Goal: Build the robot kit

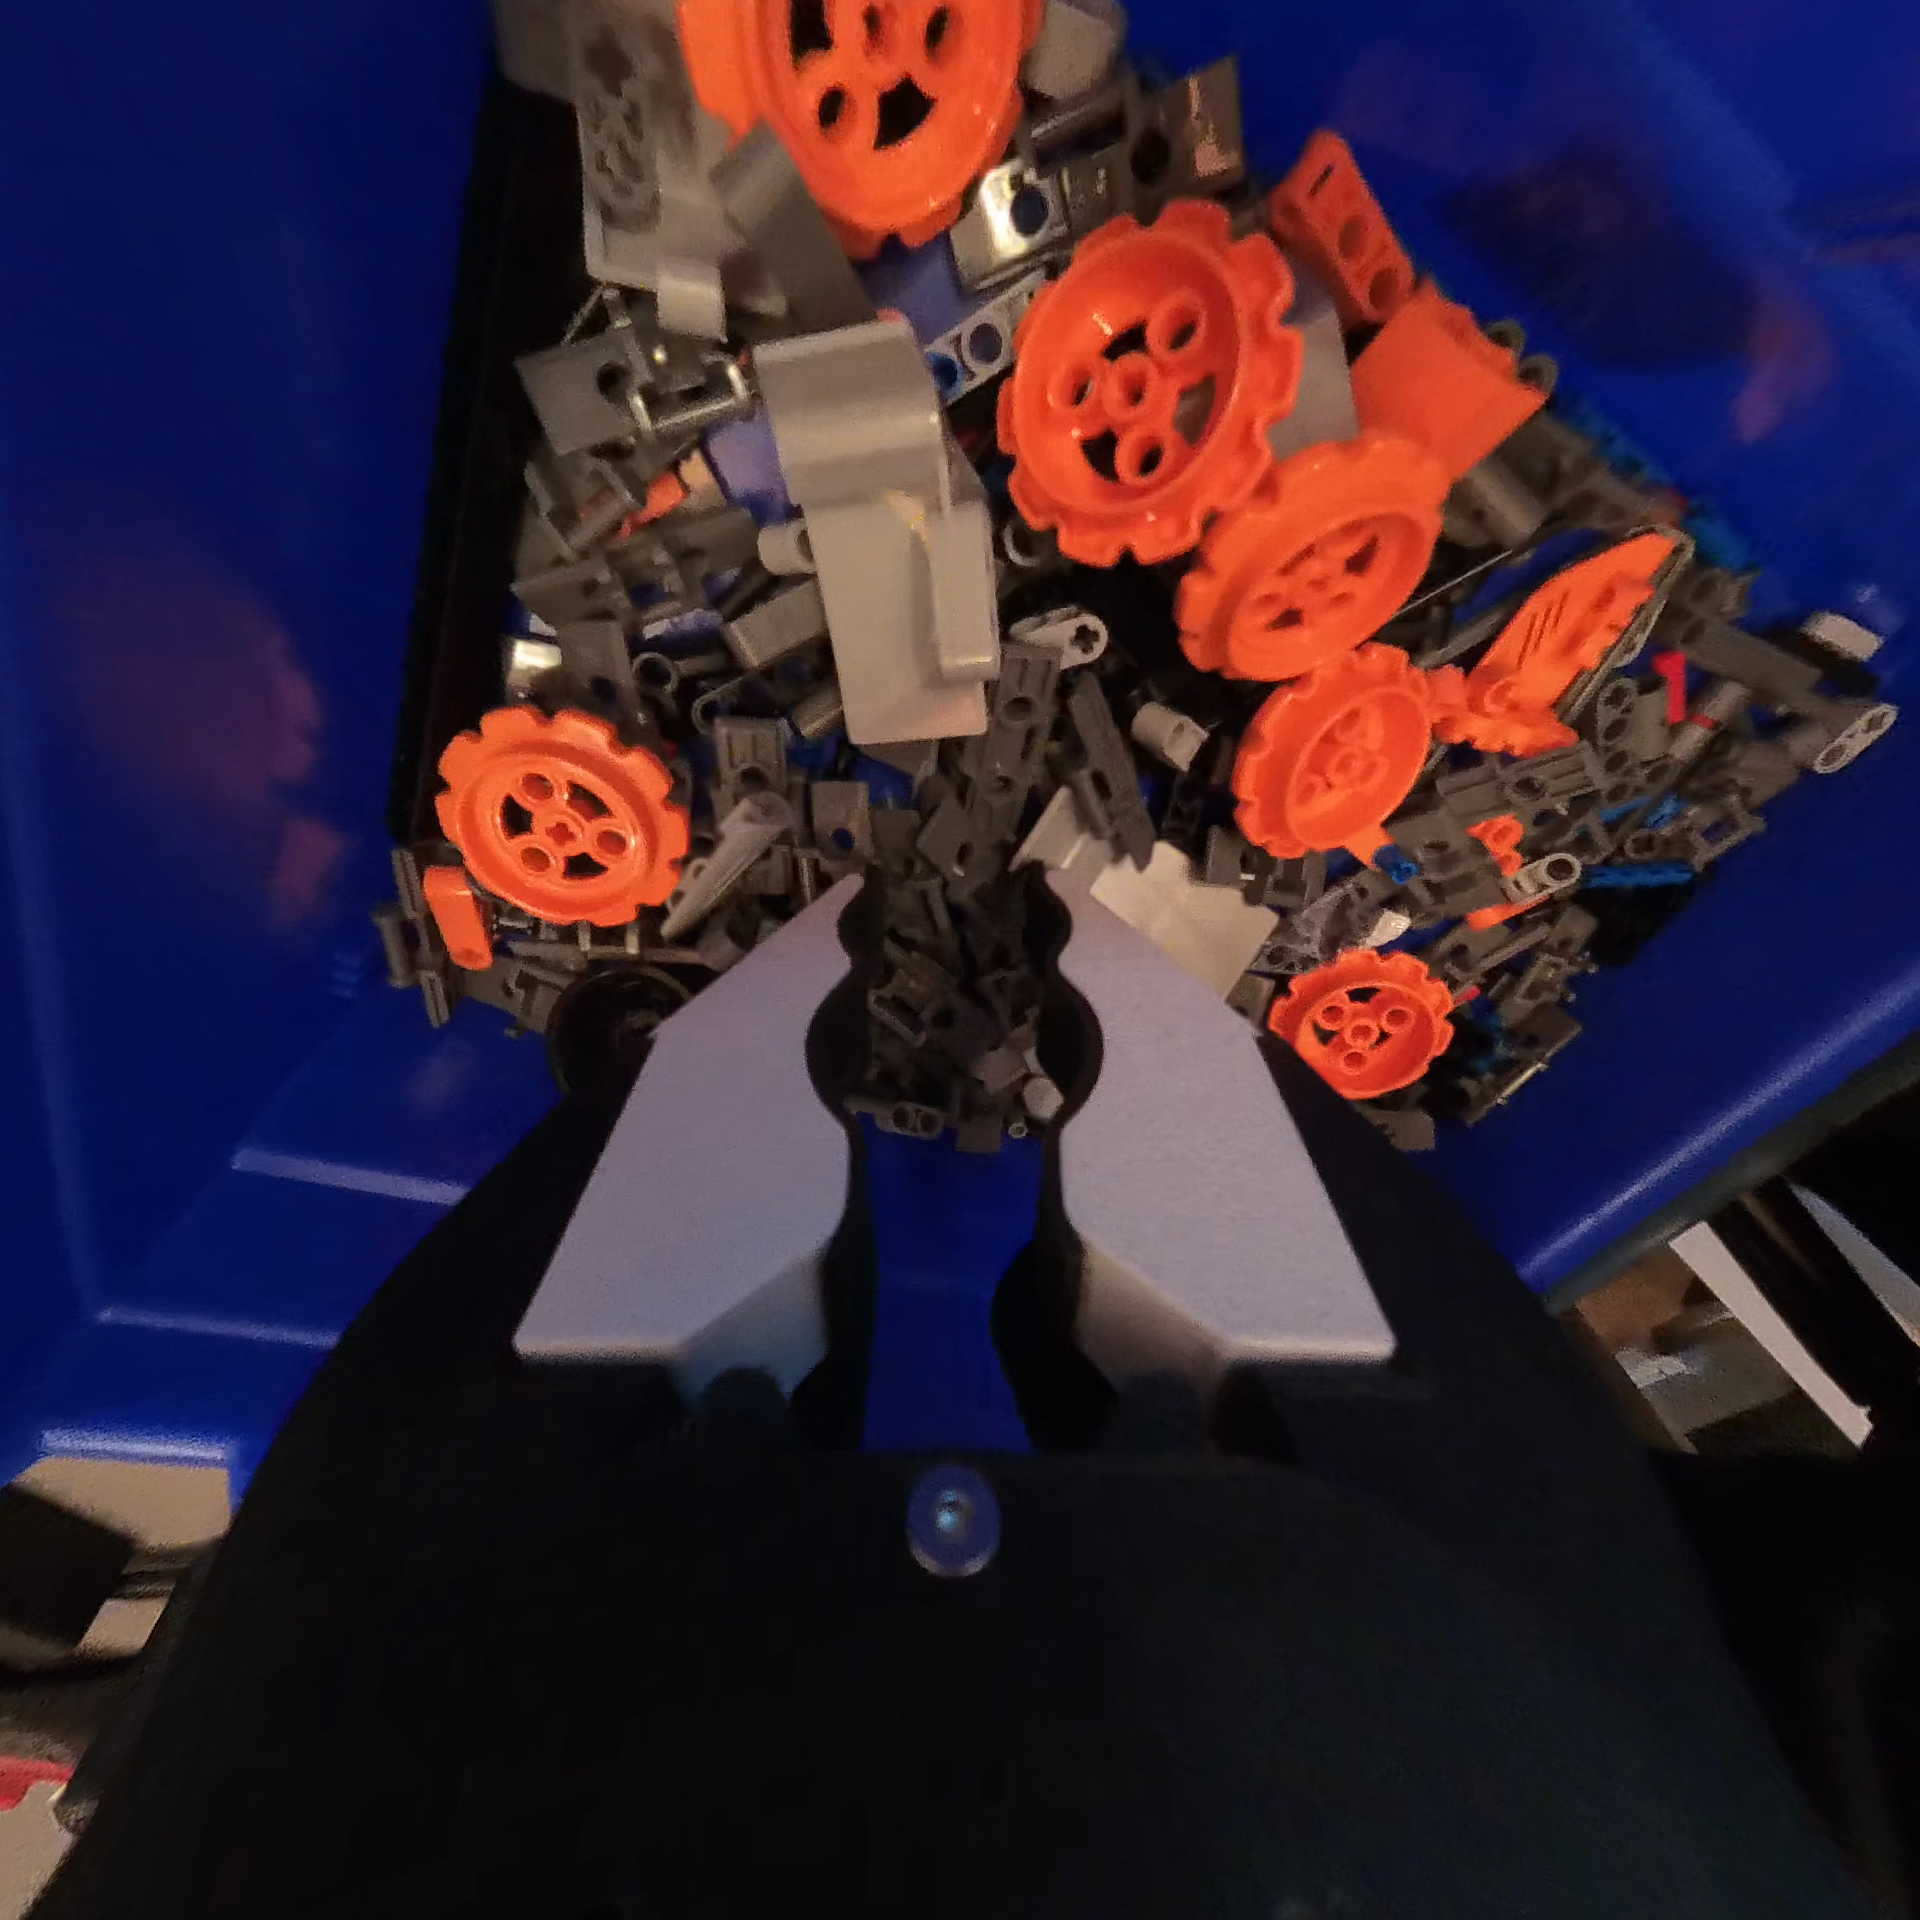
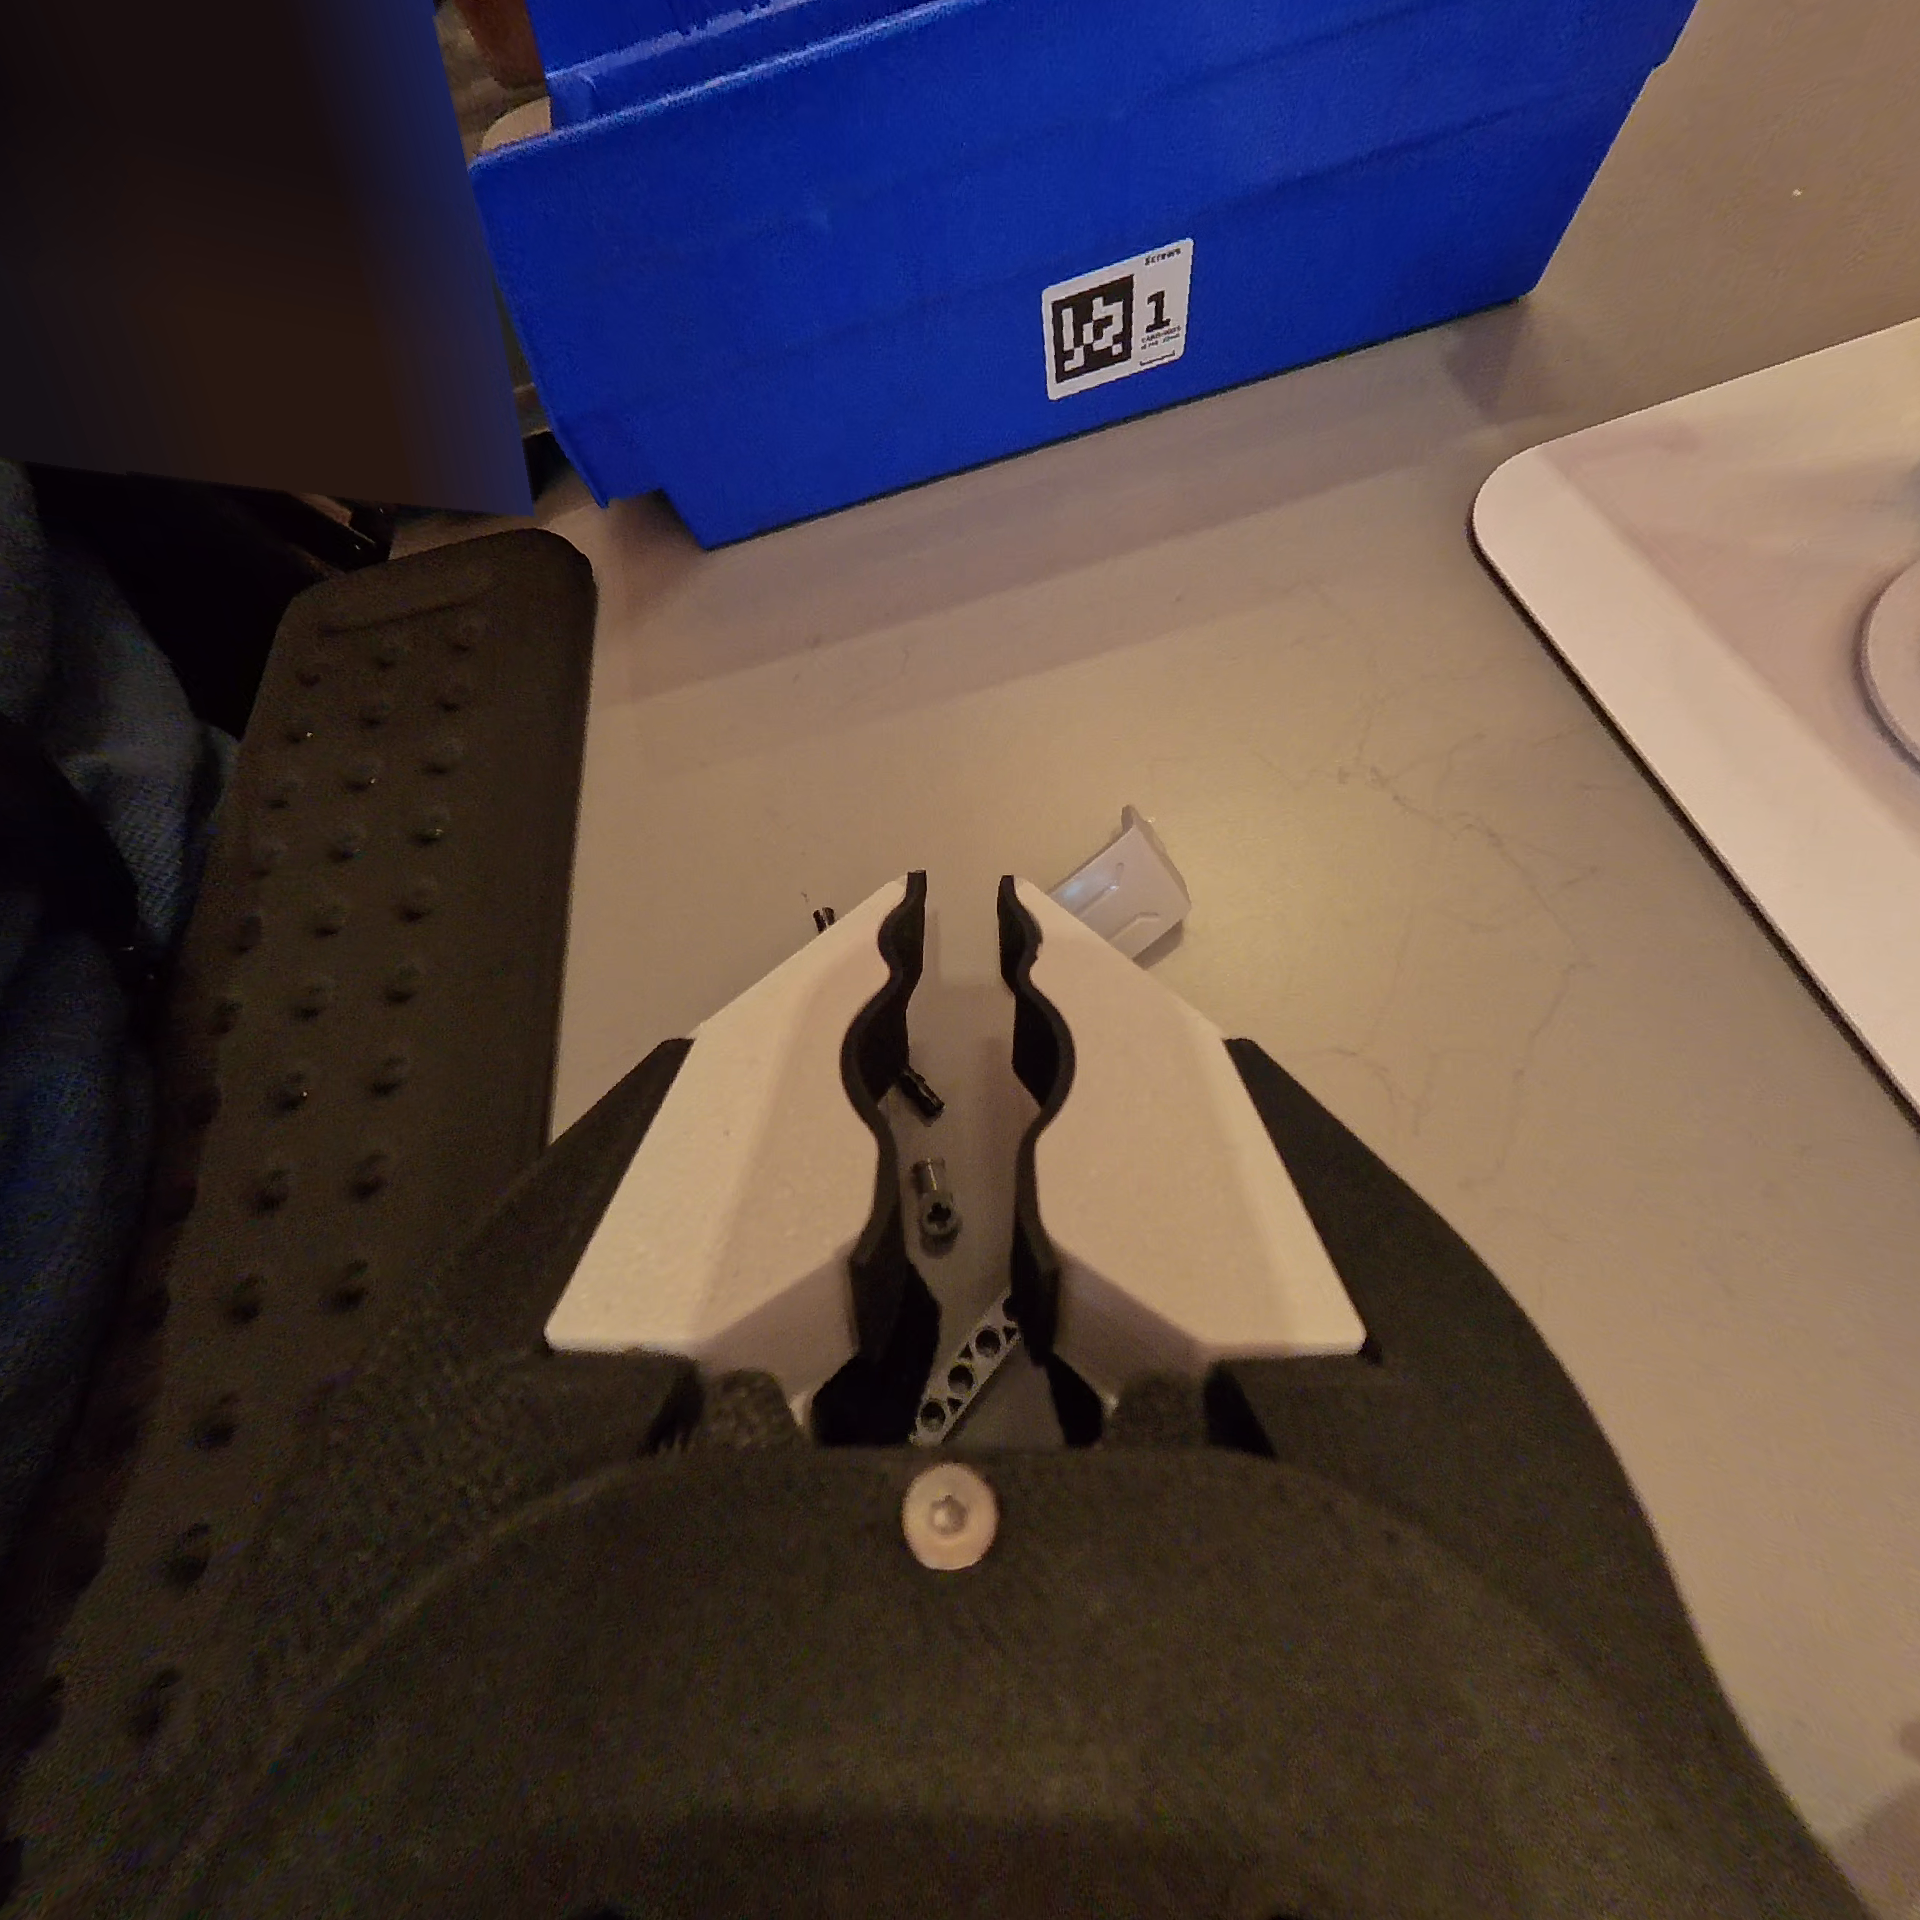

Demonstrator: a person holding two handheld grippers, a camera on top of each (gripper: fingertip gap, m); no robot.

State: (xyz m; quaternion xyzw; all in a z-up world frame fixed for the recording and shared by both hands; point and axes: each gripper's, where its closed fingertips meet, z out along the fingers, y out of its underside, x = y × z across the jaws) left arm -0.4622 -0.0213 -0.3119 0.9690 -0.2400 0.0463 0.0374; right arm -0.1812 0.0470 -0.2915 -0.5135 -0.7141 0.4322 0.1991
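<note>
Here we see the left tool [image 1: 951,894] inside a blue bin [image 1: 208,520], its tips low over a heap of small dark grey pieces [image 1: 956,997]. Its jaws stand apart, and the gap frames those grey pieces, but nothing is pinched. We cannot tell whether the tips touch the heap. From the tips, a large light grey curved part [image 1: 894,540] lies at 12 o'clock on top of the pile. One orange toothed wheel [image 1: 561,816] sits near 10 o'clock and another orange wheel [image 1: 1361,1023] just beside 4 o'clock. More orange wheels crowd the far side between 12 and 2 o'clock.

Meanwhile the right tool [image 2: 960,888] hangs over the grey bench [image 2: 1351,935]. Its jaws are slightly parted with only a narrow slot between them, and it grips nothing. Through that slot we see loose parts lying on the bench below: a black pin [image 2: 920,1091], a small dark grey connector [image 2: 935,1200] and a grey holed beam [image 2: 966,1371]. A light grey curved piece [image 2: 1127,883] rests on the bench just beside the tips at 2 o'clock. The outer wall of a blue bin [image 2: 831,364] rises at 12 o'clock and carries a white sticker [image 2: 1117,320]. A black studded mat [image 2: 364,935] lies at 9 o'clock and a white tray [image 2: 1662,644] at 3 o'clock, well apart.
</note>
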